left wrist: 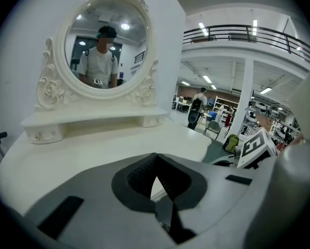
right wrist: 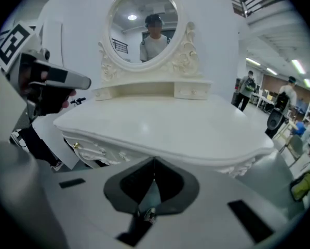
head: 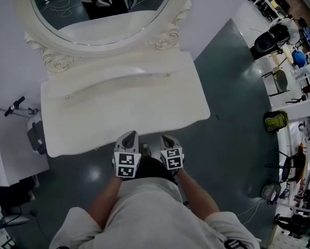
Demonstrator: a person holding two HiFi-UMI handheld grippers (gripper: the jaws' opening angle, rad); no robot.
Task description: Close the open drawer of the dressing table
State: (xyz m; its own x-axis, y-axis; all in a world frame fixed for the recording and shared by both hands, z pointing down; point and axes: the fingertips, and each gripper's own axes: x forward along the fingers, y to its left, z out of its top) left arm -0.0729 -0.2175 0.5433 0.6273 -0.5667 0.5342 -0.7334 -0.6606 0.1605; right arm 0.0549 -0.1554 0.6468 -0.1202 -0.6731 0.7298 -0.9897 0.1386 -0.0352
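While I am holding the left gripper [head: 127,137] and right gripper [head: 169,139] at the dressing table's [head: 66,139] front edge, both are pressing their jaws together on nothing. The drawer [right wrist: 95,153] is sitting flush beneath the tabletop [head: 123,105], seemingly shut; I judge that only drawing clear is remaining.

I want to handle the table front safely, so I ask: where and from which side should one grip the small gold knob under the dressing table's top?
Pinch the gold knob itself, coming level from the table's front. It is small and rounded and stands out from the carved front. The tabletop overhangs it, so an approach from above looks blocked.
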